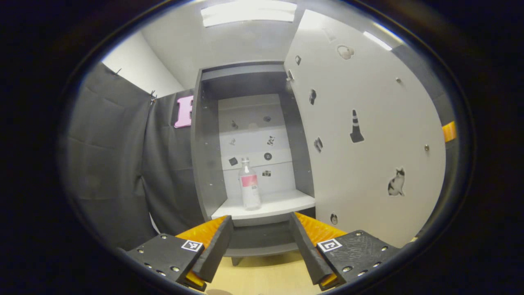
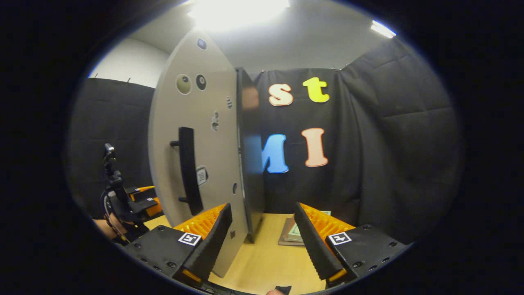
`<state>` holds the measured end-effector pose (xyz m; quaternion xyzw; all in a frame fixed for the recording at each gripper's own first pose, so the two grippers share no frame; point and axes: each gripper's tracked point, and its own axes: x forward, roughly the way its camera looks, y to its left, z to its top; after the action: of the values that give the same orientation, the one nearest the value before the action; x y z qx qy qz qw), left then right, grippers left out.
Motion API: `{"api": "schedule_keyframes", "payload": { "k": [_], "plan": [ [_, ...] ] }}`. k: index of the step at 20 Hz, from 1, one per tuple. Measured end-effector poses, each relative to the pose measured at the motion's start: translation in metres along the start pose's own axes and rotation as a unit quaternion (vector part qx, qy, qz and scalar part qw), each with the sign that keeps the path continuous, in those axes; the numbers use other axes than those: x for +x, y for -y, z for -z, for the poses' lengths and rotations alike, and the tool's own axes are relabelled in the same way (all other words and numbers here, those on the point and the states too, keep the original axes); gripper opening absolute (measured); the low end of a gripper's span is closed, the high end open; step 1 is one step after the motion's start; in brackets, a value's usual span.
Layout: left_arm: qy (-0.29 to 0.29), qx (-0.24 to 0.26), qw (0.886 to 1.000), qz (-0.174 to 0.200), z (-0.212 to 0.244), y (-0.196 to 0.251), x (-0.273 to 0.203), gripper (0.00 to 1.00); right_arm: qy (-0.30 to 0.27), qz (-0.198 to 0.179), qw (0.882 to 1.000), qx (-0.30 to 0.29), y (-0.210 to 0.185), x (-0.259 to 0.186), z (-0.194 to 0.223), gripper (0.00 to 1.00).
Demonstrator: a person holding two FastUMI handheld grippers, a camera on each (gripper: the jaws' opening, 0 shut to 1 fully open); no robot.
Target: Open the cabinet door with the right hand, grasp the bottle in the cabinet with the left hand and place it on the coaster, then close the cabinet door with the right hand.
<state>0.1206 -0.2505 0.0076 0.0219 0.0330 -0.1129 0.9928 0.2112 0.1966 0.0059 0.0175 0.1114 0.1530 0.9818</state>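
In the left gripper view the cabinet (image 1: 206,164) stands open. A clear bottle (image 1: 250,186) with a pink label and white cap stands upright on its white shelf (image 1: 282,205). My left gripper (image 1: 262,246) is open, short of the shelf and below the bottle, with nothing between its fingers. The open door (image 1: 368,143) swings out to the right. In the right gripper view the door's outer face (image 2: 196,135) carries a black bar handle (image 2: 187,176). My right gripper (image 2: 262,241) is open, its left finger (image 2: 208,241) close beside the door's lower edge, apart from the handle.
A flat greenish pad on a brown one (image 2: 292,233) lies on the wooden table (image 2: 266,262) behind the right finger; it may be the coaster. The other gripper and a hand (image 2: 131,205) are at far left, beyond the door. Black cloth walls surround the booth.
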Motion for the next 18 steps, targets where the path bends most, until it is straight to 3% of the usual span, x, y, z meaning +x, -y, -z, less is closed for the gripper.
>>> {"api": "schedule_keyframes", "payload": {
  "k": [5, 6, 10, 18],
  "plan": [
    [0.013, -0.022, 1.0, 0.001, -0.025, -0.019, 0.043, 0.84, -0.016, 0.064, 0.997, 0.043, 0.019, 0.001, 0.008, 0.92],
    [0.019, -0.025, 1.0, 0.002, -0.032, -0.024, 0.053, 0.83, -0.016, 0.078, 0.996, 0.048, 0.021, 0.002, 0.007, 0.96],
    [0.03, -0.02, 0.999, 0.002, -0.04, -0.044, 0.105, 0.83, -0.015, 0.131, 0.991, 0.036, 0.043, 0.003, 0.007, 0.96],
    [0.0, -0.048, 0.998, 0.039, 0.004, -0.041, 0.193, 0.86, -0.027, 0.2, 0.979, 0.025, 0.064, 0.005, 0.015, 0.96]
  ]
}}
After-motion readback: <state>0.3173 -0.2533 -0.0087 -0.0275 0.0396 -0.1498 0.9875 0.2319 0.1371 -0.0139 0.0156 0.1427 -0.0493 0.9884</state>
